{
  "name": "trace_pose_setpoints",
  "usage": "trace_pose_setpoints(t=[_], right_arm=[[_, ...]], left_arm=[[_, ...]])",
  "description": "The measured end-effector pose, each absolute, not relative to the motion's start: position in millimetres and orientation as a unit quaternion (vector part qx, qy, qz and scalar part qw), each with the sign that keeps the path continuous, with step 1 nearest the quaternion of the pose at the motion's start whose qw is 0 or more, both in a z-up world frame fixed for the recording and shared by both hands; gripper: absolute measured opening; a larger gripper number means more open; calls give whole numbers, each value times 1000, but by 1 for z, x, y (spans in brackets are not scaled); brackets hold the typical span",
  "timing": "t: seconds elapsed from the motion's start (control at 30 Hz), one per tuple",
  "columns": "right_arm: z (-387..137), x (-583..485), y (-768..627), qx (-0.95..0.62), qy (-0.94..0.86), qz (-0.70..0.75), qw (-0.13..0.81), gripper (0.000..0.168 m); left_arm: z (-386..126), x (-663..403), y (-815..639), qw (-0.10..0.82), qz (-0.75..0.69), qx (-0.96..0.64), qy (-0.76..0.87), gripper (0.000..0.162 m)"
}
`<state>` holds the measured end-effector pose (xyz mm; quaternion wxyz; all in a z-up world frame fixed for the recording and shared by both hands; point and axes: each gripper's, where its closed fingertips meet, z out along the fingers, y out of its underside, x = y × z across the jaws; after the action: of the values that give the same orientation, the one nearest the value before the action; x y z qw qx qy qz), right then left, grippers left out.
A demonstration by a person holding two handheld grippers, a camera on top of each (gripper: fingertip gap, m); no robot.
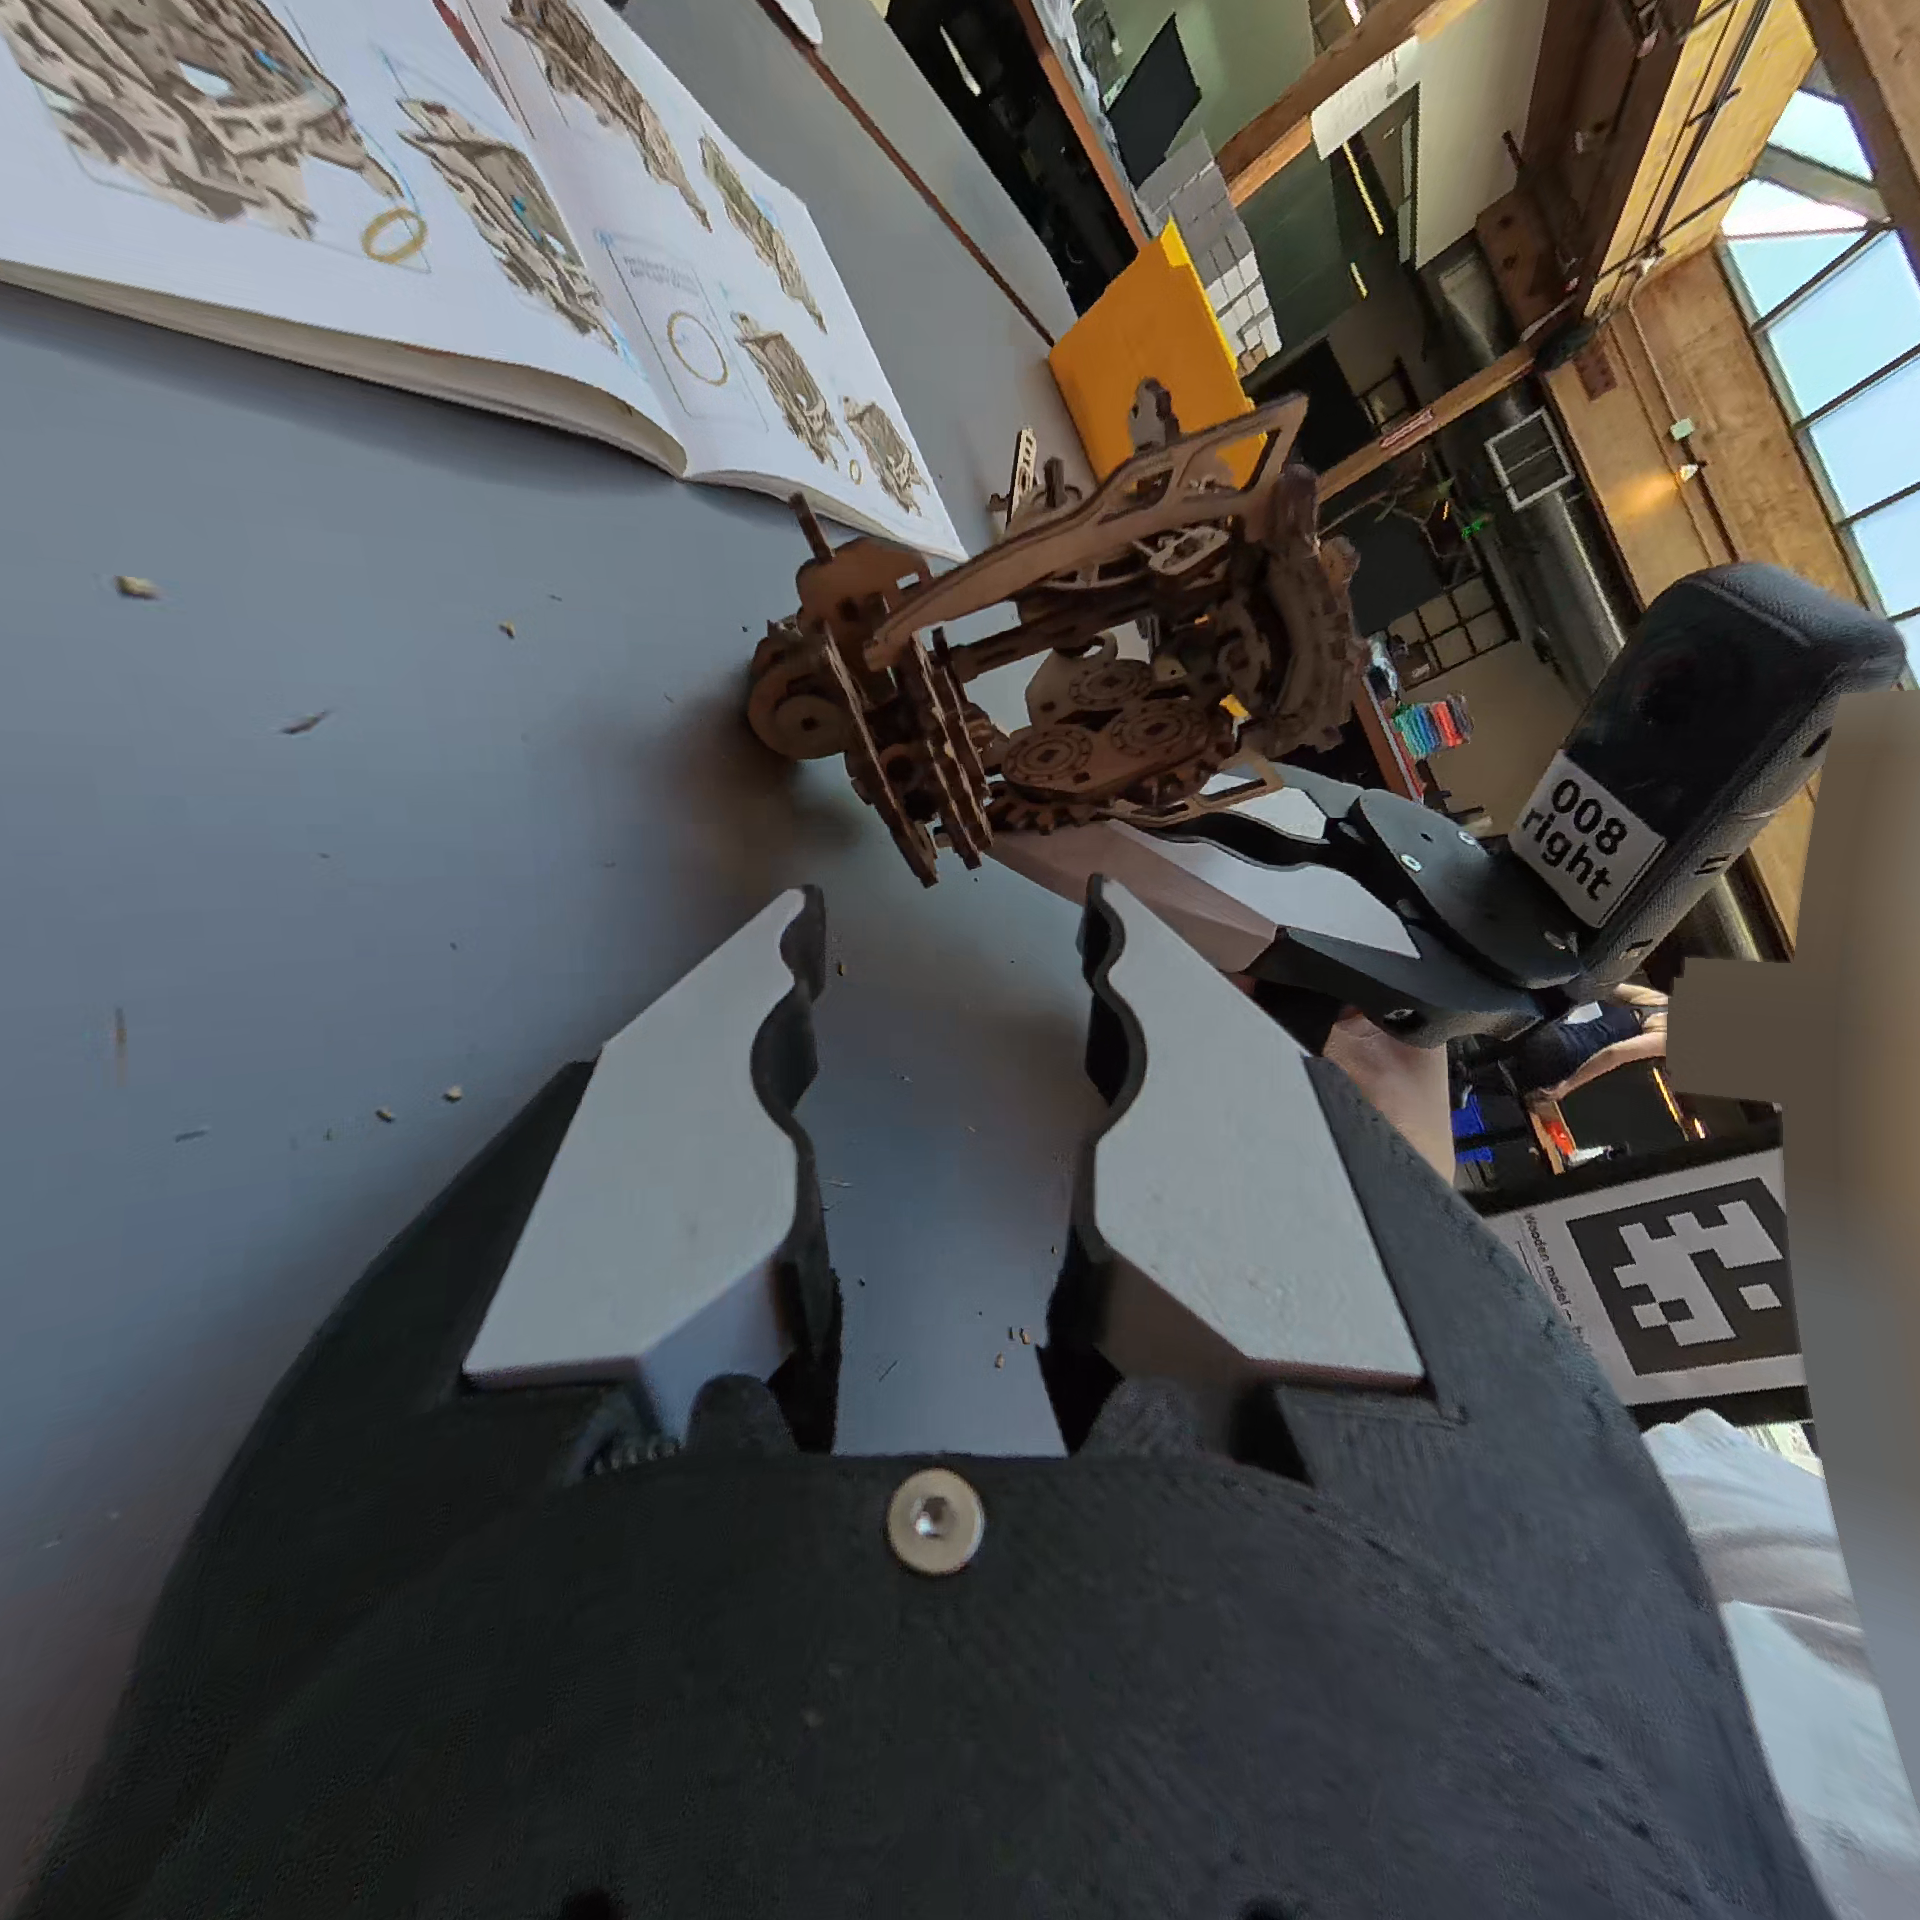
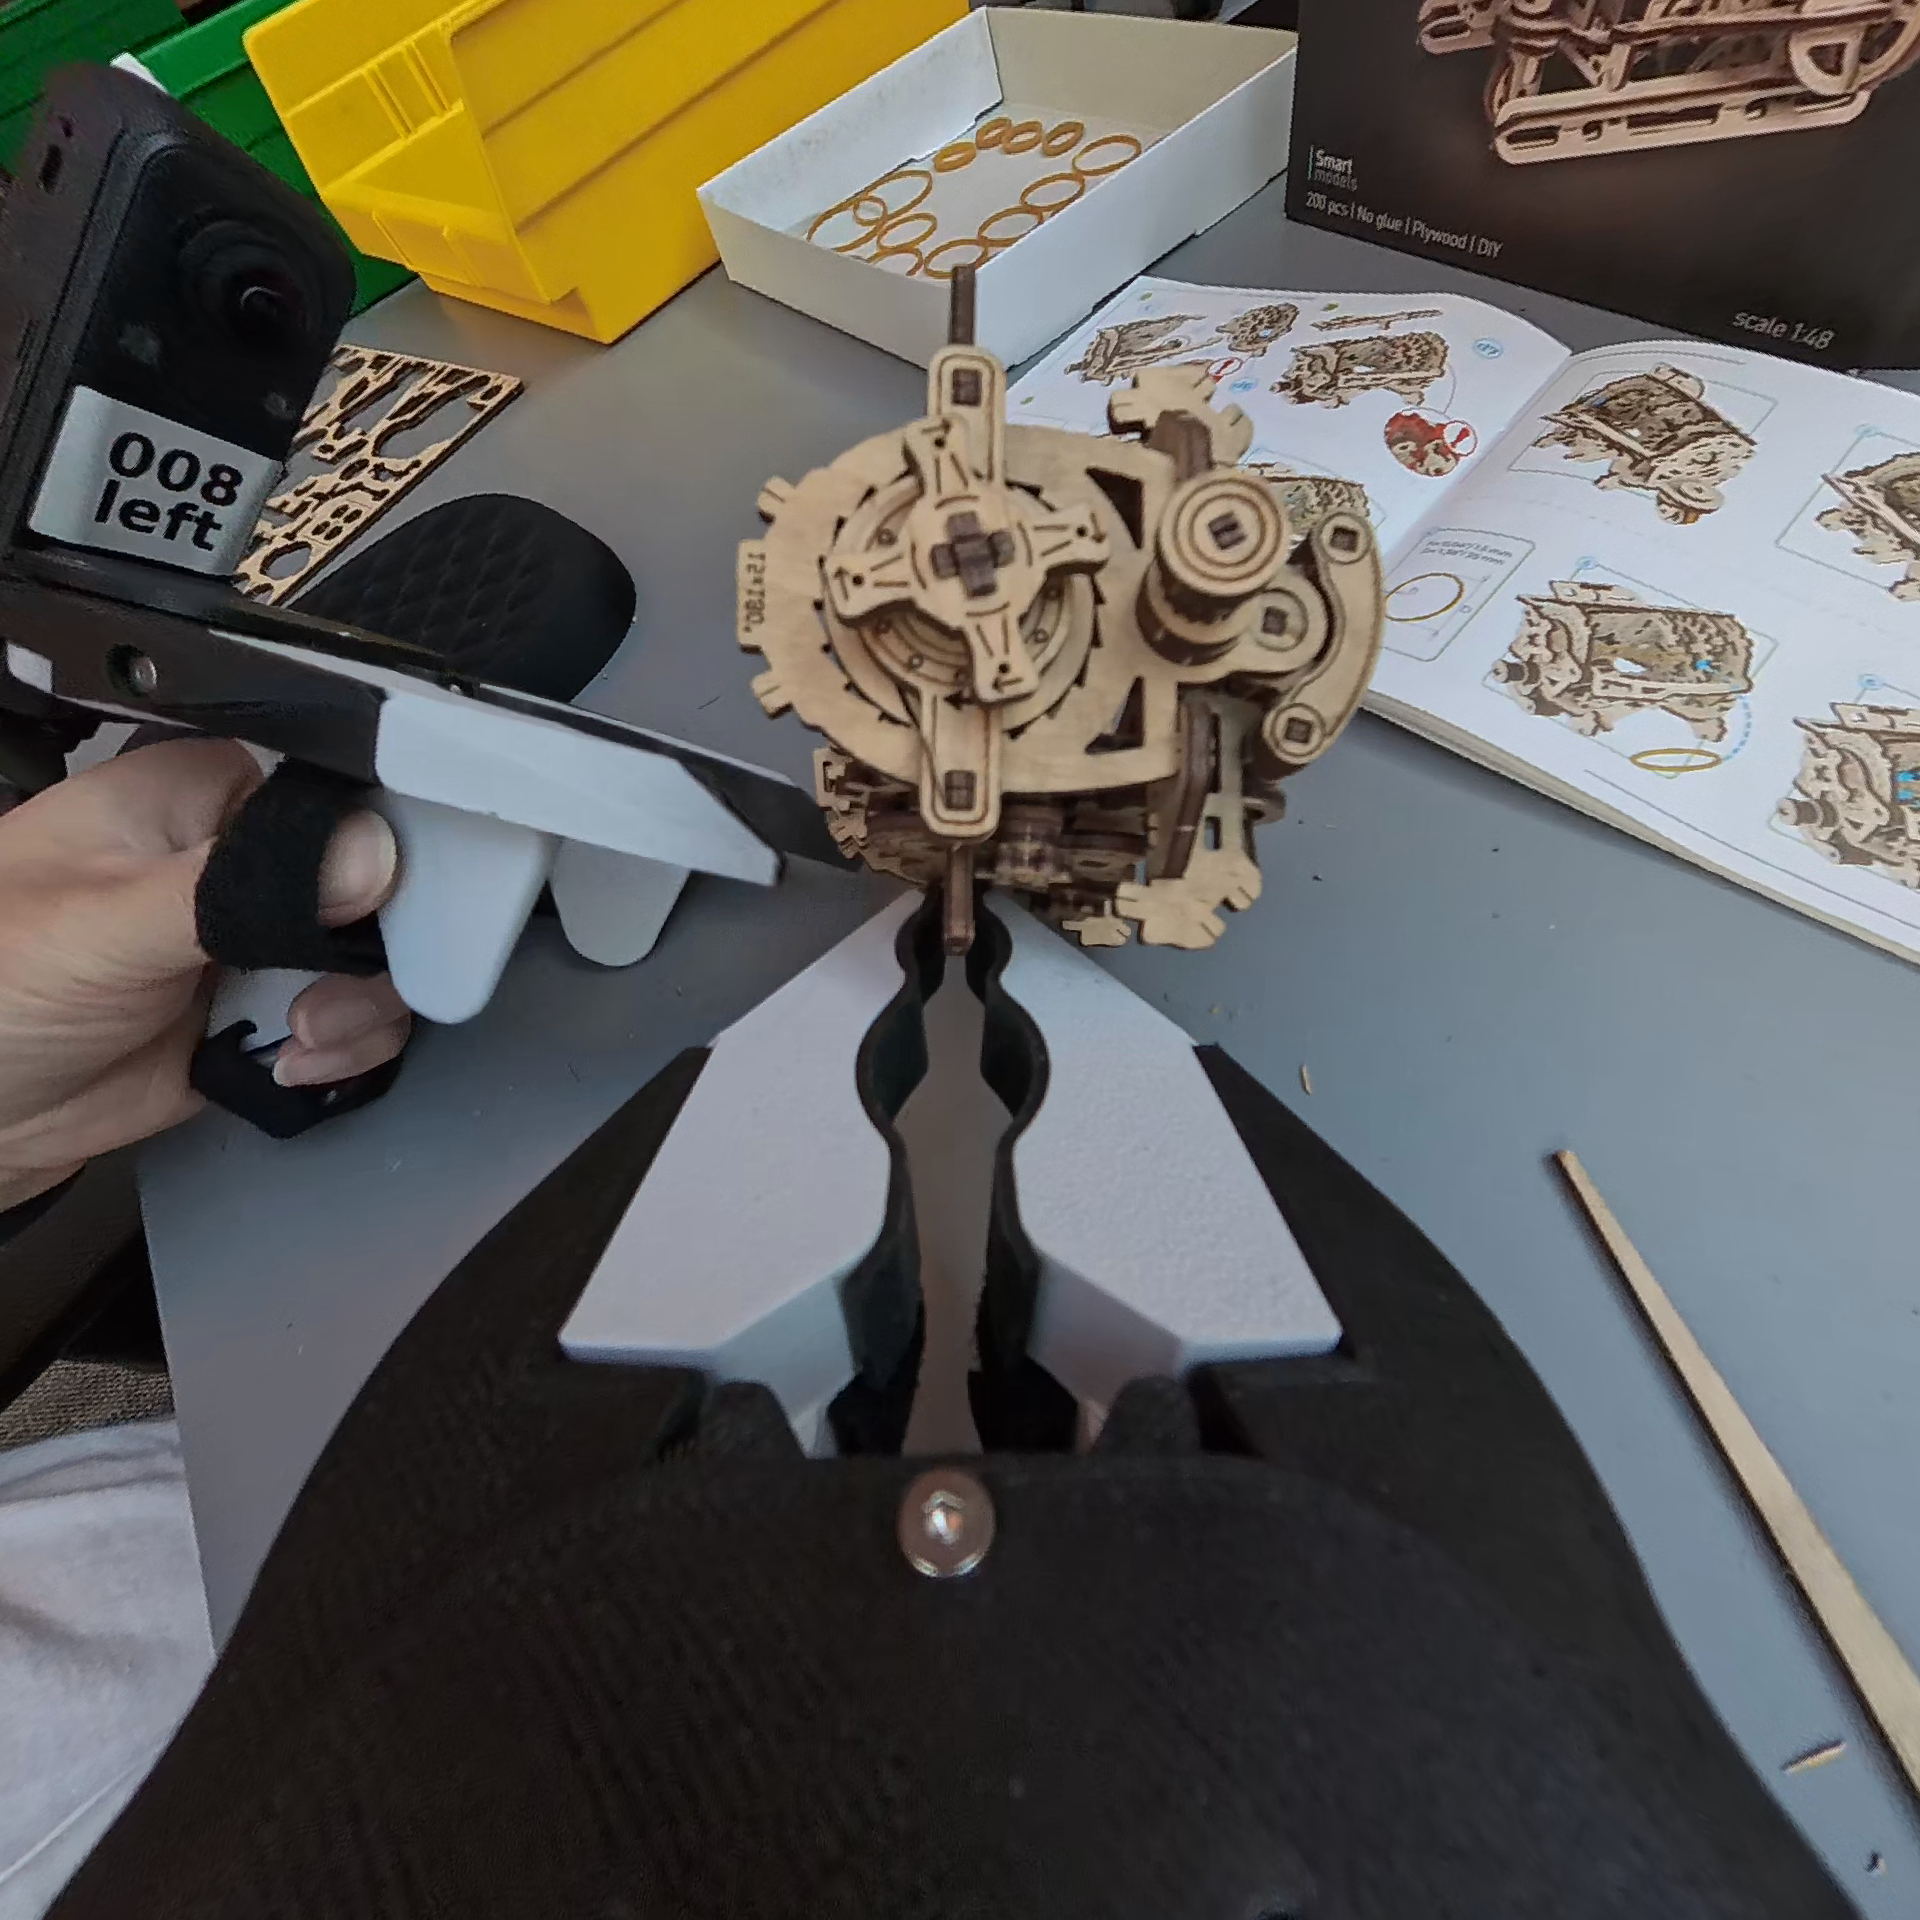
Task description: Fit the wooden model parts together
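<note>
left wrist view: left gripper (image 1: 951, 935) jaws apart, empty, over grey table (image 1: 312, 831); wooden model (image 1: 1049, 665) just ahead, instruction booklet (image 1: 468, 239) behind | right wrist view: right gripper (image 2: 956, 935) clamped on wooden model (image 2: 1049, 644) bottom peg, held above table (image 2: 1455, 1039); left gripper (image 2: 790, 821) tips beside model; yellow bin (image 2: 582, 135) at far edge

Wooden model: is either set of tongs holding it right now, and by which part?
The right tongs pinch the wooden model by the thin dark axle pin sticking out of its lower end. The left tongs are open, holding nothing, beside the model.
</note>
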<state>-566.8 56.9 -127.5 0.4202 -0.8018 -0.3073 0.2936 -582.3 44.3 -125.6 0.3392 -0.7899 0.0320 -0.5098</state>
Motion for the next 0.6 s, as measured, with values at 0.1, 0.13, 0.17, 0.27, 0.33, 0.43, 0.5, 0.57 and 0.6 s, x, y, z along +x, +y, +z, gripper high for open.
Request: trace_pose_setpoints(t=[0.1, 0.13, 0.17, 0.27, 0.33, 0.43, 0.5, 0.57, 0.6], right_arm=[[-128, -567, 57, -802, -308, 293, 420, 2], [-128, -567, 57, -802, -308, 293, 420, 2], [-128, -567, 57, -802, -308, 293, 420, 2], [-128, -568, 58, -802, -308, 292, 420, 1], [-128, -568, 58, -802, -309, 291, 421, 1], [-129, -568, 59, -802, -309, 289, 421, 1], [-129, -568, 59, -803, -310, 287, 421, 2], [-129, -568, 60, -803, -310, 286, 422, 1], [-130, -568, 60, -803, -310, 287, 421, 2]], left_arm=[[-120, -593, 52, 350, -527, -775, 3, 57], [-120, -593, 54, 344, -533, -773, -4, 56], [-122, -592, 55, 334, -539, -773, -7, 54], [-121, -589, 62, 322, -555, -767, -14, 48], [-120, -588, 67, 321, -564, -761, -20, 43], [-119, -579, 65, 292, -592, -751, -18, 39], [-119, -575, 65, 279, -601, -748, -17, 38], [-121, -573, 68, 280, -595, -754, -15, 35], [-123, -572, 68, 276, -591, -758, -14, 33]])
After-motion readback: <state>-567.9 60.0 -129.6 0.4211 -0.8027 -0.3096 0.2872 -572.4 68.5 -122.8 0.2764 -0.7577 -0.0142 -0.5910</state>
